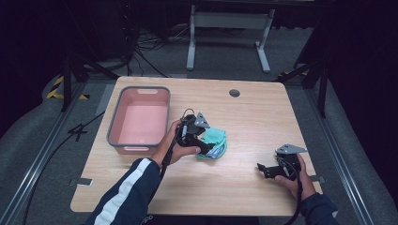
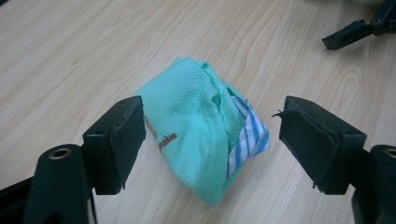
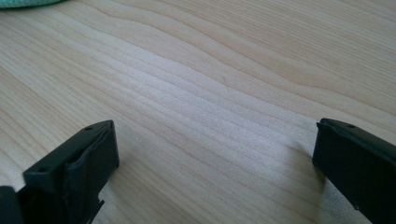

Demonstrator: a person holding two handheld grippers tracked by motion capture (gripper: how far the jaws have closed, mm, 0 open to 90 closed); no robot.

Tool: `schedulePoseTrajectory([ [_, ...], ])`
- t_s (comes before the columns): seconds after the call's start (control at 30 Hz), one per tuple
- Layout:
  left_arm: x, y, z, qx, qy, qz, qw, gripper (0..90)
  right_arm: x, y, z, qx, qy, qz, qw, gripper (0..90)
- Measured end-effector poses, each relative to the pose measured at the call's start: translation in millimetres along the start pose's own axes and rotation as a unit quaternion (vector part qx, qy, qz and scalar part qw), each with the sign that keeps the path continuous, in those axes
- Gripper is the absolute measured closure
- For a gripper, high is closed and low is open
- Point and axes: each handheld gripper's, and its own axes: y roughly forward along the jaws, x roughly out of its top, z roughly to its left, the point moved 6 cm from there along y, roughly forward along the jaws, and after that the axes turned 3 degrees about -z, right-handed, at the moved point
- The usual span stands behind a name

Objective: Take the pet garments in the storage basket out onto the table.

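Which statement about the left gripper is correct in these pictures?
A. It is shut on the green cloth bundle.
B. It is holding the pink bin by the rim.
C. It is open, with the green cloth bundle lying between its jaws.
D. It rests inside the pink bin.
C: in the left gripper view, the left gripper has its jaws spread apart, with the green cloth bundle lying on the table between them, unclamped.
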Motion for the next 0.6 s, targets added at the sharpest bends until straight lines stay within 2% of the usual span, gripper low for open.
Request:
schedulePoseTrajectory([
  [0.27, -12.1, -24.3, -4.9, 0.007, 0.023, 0.013, 0.9996, 22.2, -0.1, -0.2, 0.2, 0.000, 0.001, 0.000, 1.0000, 0.6],
  [0.37, -16.8, -35.6, -6.8, 0.013, 0.036, 0.007, 0.9992, 22.5, -0.1, -0.1, 0.0, 0.001, 0.000, 0.000, 1.0000, 0.6],
  [0.47, -21.5, -44.9, -8.0, 0.010, 0.045, 0.008, 0.9989, 24.0, 0.0, 0.0, 0.0, 0.001, 0.000, 0.000, 1.0000, 0.6],
  [0.57, -31.4, -55.6, -7.4, 0.006, 0.055, 0.012, 0.9984, 24.5, -0.1, -0.1, 0.0, 0.001, 0.000, 0.000, 1.0000, 0.5],
  [0.6, -36.2, -59.4, -7.3, 0.004, 0.053, 0.011, 0.9985, 24.5, -0.1, -0.1, 0.0, 0.001, 0.000, 0.000, 1.0000, 0.5],
])
